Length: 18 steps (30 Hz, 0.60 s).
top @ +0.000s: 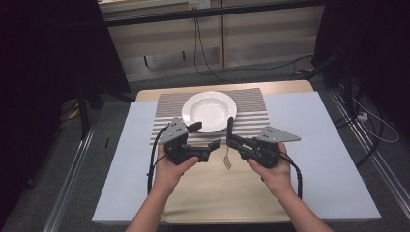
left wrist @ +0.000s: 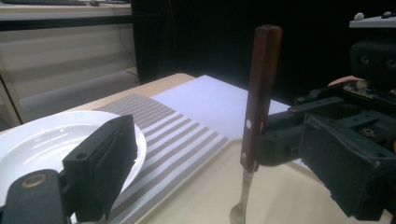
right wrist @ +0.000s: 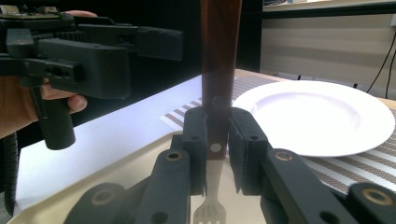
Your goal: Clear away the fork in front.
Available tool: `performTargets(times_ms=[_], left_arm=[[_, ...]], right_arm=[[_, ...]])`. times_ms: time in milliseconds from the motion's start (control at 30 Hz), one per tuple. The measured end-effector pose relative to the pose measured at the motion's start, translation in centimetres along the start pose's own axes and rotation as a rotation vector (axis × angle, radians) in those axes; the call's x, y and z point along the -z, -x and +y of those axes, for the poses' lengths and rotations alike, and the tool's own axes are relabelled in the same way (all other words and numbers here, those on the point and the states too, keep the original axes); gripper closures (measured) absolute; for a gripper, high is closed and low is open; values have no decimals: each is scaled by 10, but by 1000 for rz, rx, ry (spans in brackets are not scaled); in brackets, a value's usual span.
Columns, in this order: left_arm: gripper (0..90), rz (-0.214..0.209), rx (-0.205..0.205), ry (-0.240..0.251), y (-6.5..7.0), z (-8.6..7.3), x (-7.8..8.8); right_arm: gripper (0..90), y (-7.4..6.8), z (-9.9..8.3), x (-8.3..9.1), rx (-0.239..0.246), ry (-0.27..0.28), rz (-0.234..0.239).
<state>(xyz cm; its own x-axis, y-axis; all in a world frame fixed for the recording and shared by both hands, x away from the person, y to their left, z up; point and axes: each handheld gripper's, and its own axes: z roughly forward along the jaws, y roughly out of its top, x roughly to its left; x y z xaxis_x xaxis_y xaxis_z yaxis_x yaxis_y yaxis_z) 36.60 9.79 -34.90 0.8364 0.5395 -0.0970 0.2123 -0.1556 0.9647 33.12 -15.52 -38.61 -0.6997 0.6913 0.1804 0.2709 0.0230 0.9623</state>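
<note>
fork (right wrist: 218, 93): upright, tines down near surface, beside plate (top: 209, 111) | right gripper (right wrist: 217, 149) clamped low on wooden handle | left gripper (top: 205, 136) wide open, empty | likely light, stiff; metal neck slippery, so grip handle

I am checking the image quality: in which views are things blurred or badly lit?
High view: sharp and evenly lit on the table, dark at both sides. Left gripper view: its own jaw is soft, the fork clearer, black behind. Right gripper view: the near jaws and the fork handle are blurred; the plate is bright but keeps its shape.
</note>
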Motion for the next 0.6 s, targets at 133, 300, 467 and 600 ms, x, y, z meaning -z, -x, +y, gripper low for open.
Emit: performTargets(times_ms=[133, 300, 467, 600], left_arm=[[141, 0, -11, 0, 2, 2, -5], [209, -7, -17, 2, 7, 2, -11], [312, -5, -9, 27, 9, 2, -16], [410, -9, -19, 32, 10, 2, -19]], right_arm=[[777, -2, 0, -1, 2, 2, 5], [777, -3, -1, -2, 5, -7, 6], [777, -5, -1, -3, 8, -8, 9], [777, -7, -1, -5, 12, -13, 11]])
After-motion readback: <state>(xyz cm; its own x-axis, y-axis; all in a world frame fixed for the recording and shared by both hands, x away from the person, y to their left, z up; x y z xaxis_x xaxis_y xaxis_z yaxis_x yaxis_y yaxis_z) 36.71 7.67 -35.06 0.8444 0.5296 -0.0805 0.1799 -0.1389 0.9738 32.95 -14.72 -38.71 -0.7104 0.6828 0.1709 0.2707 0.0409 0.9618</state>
